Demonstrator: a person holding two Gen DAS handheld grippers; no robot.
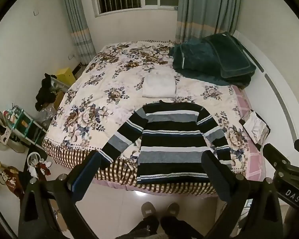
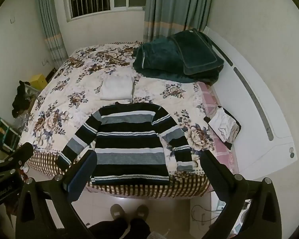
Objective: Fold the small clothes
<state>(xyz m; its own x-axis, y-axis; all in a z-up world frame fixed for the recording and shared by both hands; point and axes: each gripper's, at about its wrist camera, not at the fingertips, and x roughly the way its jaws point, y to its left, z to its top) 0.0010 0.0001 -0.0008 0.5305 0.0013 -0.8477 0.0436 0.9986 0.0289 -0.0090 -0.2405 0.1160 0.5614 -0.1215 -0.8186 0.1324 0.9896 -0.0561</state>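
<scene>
Bare quilt [image 1: 85,103] left of striped sweater [image 1: 171,139], folded white cloth [image 1: 159,86] beyond collar, clothes pile [image 2: 225,127] right

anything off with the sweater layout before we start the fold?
Mostly fine: the striped sweater lies flat on the bed, both sleeves spread. Its hem and the left cuff overhang the bed's front edge, so they could slide. Both grippers, left and right, are open and clear of it.

Before me: bed [image 1: 93,107] under floral quilt, frame centre. On it: striped sweater [image 1: 169,137] spread flat, lower centre; folded white cloth [image 1: 159,88] just above its collar; dark green blankets [image 1: 211,59] upper right; small clothes pile [image 1: 256,128] right edge.
</scene>
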